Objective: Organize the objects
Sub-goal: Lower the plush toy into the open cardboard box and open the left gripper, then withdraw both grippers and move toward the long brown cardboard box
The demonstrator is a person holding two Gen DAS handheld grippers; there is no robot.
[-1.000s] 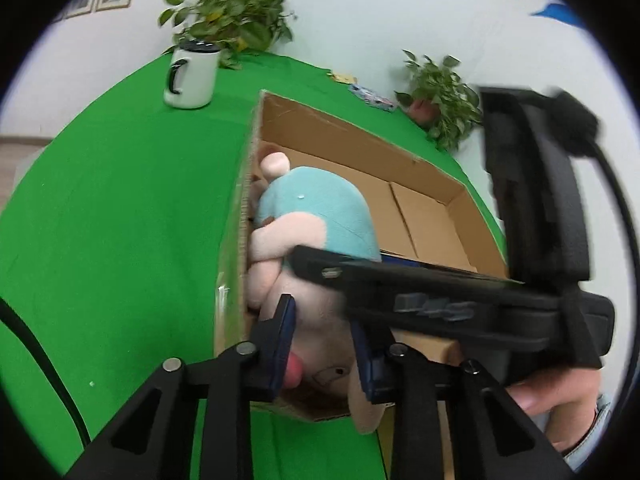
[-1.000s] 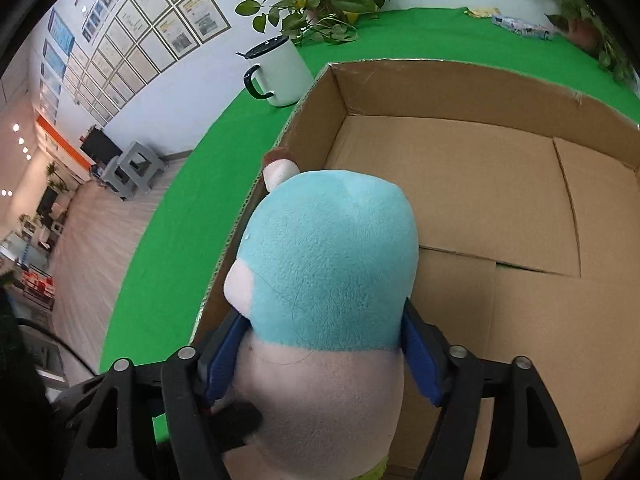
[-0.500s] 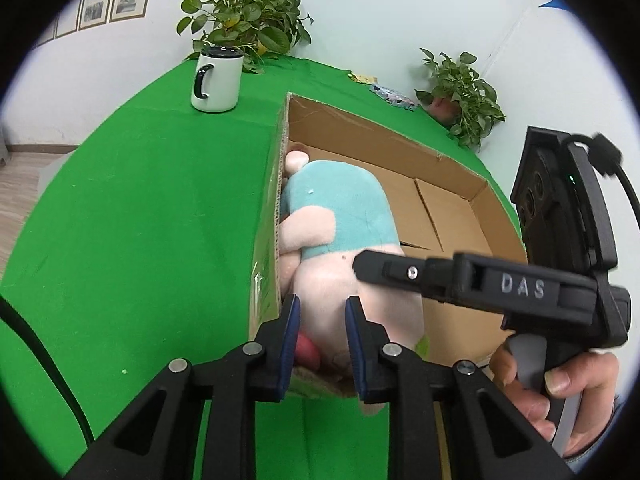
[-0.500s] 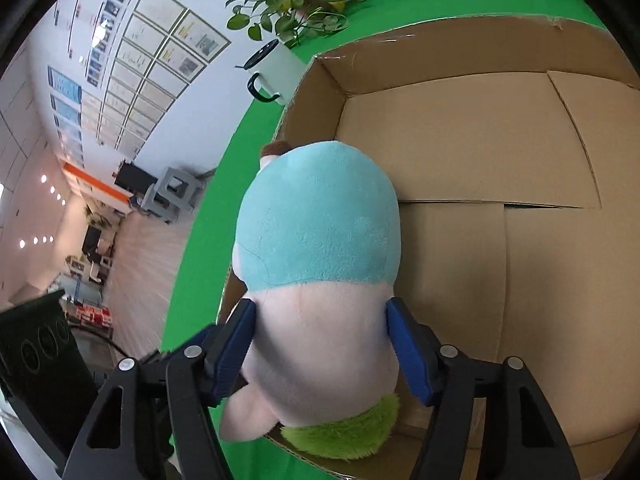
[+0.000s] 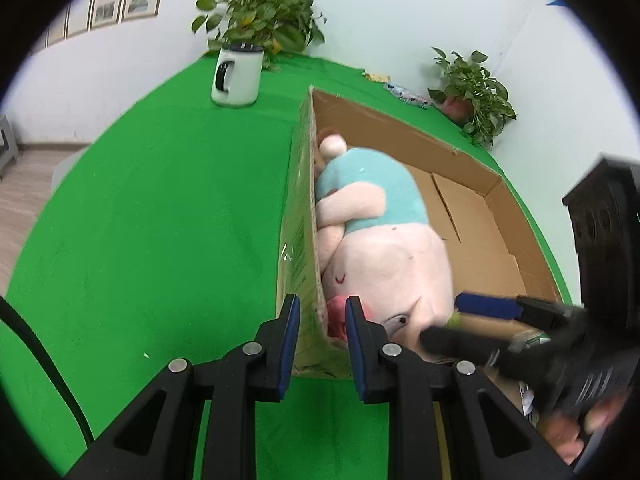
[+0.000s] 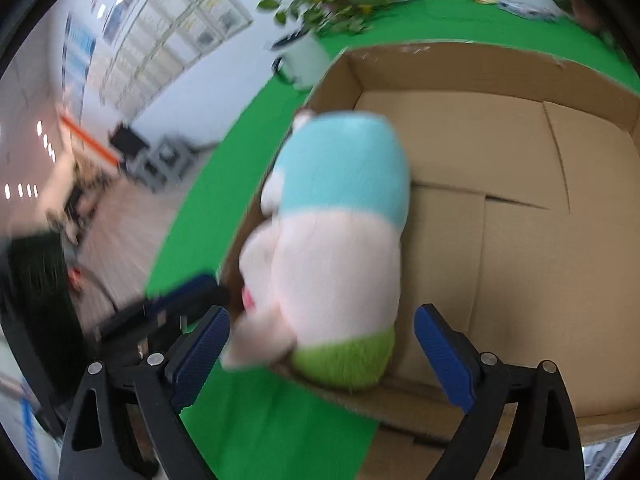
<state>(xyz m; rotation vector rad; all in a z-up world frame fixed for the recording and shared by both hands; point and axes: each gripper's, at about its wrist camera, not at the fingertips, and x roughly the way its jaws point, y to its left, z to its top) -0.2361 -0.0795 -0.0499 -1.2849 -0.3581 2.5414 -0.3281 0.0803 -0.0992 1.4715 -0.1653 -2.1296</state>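
A pink plush pig in a light blue top [image 5: 372,236] lies inside an open cardboard box [image 5: 460,152] against its left wall; it also shows in the right wrist view [image 6: 340,232], with a green patch at its near end. My left gripper [image 5: 320,320] is shut on the box's left wall near the front corner. My right gripper [image 6: 320,344] is open, its jaws spread on either side of the plush's near end and apart from it. The box [image 6: 520,208] floor beside the plush is bare cardboard.
The box sits on a green tablecloth [image 5: 160,220]. A white mug [image 5: 237,76] stands at the back left, in front of a leafy plant [image 5: 256,28]. A second potted plant [image 5: 472,96] and small packets [image 5: 404,94] are at the back right.
My right gripper has opened and let go of the plush, which now lies in the box. It has drawn back. My left gripper stays on the box wall.
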